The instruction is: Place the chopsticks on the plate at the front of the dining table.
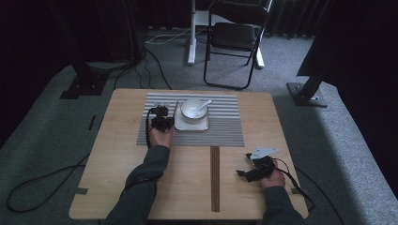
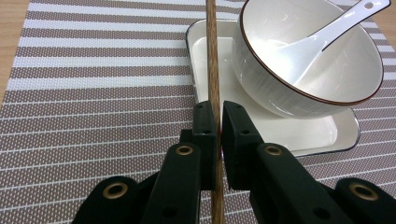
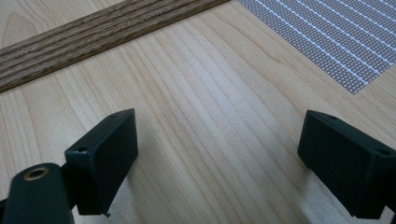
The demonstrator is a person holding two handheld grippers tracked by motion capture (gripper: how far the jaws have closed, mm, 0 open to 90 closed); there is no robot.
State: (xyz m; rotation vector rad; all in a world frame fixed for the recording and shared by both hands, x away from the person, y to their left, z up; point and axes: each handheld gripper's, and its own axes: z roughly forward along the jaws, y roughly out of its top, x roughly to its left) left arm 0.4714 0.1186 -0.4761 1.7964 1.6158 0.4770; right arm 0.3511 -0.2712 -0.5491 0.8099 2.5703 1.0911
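Observation:
My left gripper (image 2: 218, 116) is shut on a brown wooden chopstick (image 2: 212, 56), which runs forward along the left side of a white square plate (image 2: 303, 135). On that plate stands a white bowl (image 2: 280, 93) with a white spoon (image 2: 322, 39) resting in it. From above, the left gripper (image 1: 161, 116) sits on the striped placemat (image 1: 225, 126), just left of the plate (image 1: 185, 125) and bowl (image 1: 192, 110). My right gripper (image 1: 243, 164) is open near the table's front right, over bare wood, its jaws wide apart (image 3: 217, 154) with nothing between them.
A dark wooden strip (image 1: 215, 178) runs down the light table (image 1: 117, 164) from the placemat toward the front edge; it also crosses the right gripper view as a dark strip (image 3: 93, 35). A black folding chair (image 1: 234, 37) stands beyond the table's far edge.

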